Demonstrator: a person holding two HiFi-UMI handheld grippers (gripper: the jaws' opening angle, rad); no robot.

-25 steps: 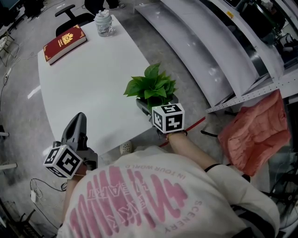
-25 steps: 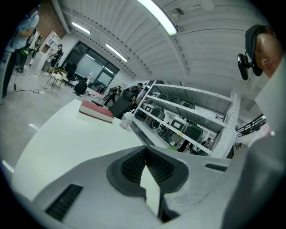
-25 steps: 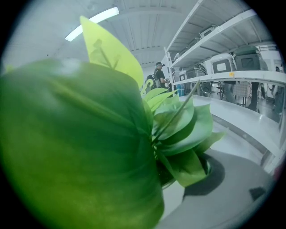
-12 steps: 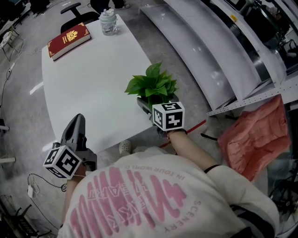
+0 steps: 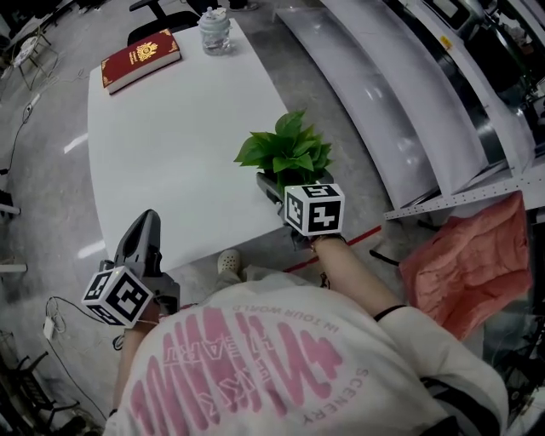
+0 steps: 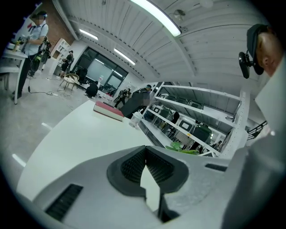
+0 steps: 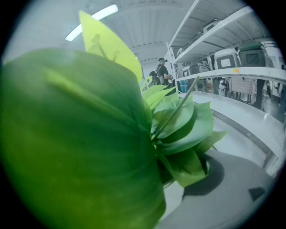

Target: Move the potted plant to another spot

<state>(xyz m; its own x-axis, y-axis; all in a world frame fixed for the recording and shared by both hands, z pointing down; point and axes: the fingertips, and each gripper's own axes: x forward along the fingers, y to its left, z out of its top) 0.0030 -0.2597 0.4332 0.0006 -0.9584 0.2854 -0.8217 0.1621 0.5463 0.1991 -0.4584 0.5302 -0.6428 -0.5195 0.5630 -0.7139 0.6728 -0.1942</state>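
The potted plant (image 5: 285, 152), with broad green leaves in a dark pot, stands near the right front edge of the white table (image 5: 170, 153). My right gripper (image 5: 274, 183) reaches in from the table's front, its dark fingers on both sides of the pot, closed on it. In the right gripper view the plant's leaves (image 7: 111, 134) fill the picture and hide one jaw; the pot's rim (image 7: 172, 181) shows beside the other. My left gripper (image 5: 140, 243) hangs off the table's front left edge, shut and holding nothing (image 6: 145, 154).
A red book (image 5: 140, 60) and a clear jar (image 5: 215, 30) lie at the table's far end, with a chair (image 5: 162, 25) behind. Grey shelving (image 5: 400, 94) runs along the right. A pink cloth (image 5: 464, 264) lies on the floor at right.
The head view has shifted a little, so the table sits slightly higher and to the right in the picture. Plant and both grippers keep their places relative to the table.
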